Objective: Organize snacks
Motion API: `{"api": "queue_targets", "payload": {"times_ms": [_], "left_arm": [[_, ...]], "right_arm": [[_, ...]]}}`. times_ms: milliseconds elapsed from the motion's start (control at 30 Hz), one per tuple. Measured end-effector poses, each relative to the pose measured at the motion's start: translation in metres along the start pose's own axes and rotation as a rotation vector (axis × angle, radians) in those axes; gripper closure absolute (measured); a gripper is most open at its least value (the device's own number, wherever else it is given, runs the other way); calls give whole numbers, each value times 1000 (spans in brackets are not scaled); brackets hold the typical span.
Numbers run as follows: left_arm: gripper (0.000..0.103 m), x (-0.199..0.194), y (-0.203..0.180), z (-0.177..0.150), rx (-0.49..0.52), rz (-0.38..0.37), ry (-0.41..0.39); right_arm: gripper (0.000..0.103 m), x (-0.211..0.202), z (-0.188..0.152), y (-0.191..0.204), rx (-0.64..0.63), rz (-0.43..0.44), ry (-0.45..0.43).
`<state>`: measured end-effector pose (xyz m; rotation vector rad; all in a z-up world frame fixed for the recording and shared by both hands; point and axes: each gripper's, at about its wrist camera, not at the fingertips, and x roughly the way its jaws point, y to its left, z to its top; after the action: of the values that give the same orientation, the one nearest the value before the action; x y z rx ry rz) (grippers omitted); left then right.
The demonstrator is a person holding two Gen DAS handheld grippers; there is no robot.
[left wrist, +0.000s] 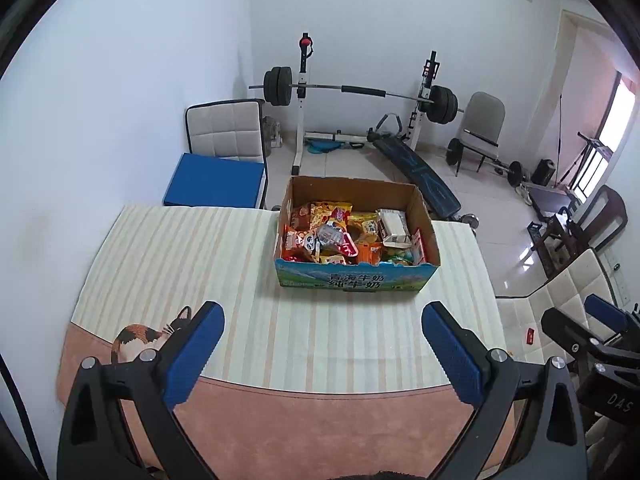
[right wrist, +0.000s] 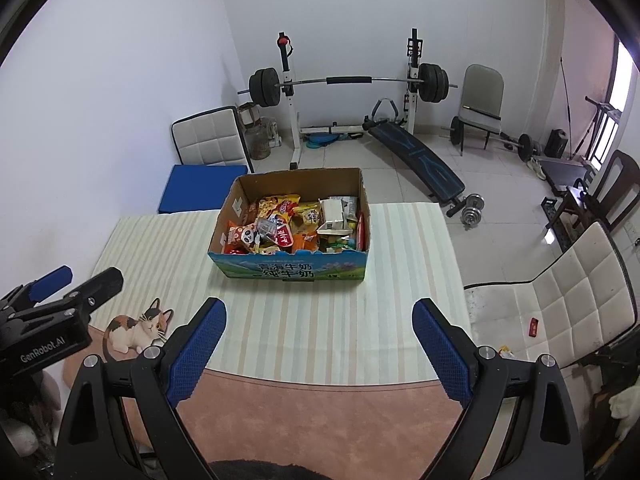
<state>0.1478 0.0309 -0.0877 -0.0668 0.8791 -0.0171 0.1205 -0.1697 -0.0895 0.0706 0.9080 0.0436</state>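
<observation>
Both my grippers, left (left wrist: 322,320) and right (right wrist: 319,316), hang wide open and empty over the table's (left wrist: 168,264) near edge; snack box (left wrist: 352,276) sits by the far edge.

Bright daylight from window (left wrist: 618,120) at right; floor glare; fisheye-bent edges.

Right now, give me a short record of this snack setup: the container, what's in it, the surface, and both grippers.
container: open cardboard box, upright on the far half of the table
contents: mixed snack packets, piled loosely
surface: striped tablecloth, cat picture near its left edge
left gripper: open, holding nothing, short of the box
right gripper: open, holding nothing, short of the box
</observation>
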Motion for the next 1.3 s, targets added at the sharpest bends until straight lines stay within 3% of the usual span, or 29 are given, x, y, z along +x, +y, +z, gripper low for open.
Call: {"api": "queue_targets", "payload": {"times_ms": [133, 533, 900, 1300], "left_arm": [[2, -2, -3, -1, 10, 2, -13], [0, 36, -6, 6, 18, 35, -34], [0, 79, -12, 23, 35, 66, -28], [0, 107, -14, 37, 30, 59, 0]], "right_arm": [[2, 2, 0, -2, -2, -7, -9], [1, 40, 18, -8, 12, -46, -67], [1, 102, 44, -11, 14, -69, -35], [1, 135, 57, -15, 20, -87, -6]]}}
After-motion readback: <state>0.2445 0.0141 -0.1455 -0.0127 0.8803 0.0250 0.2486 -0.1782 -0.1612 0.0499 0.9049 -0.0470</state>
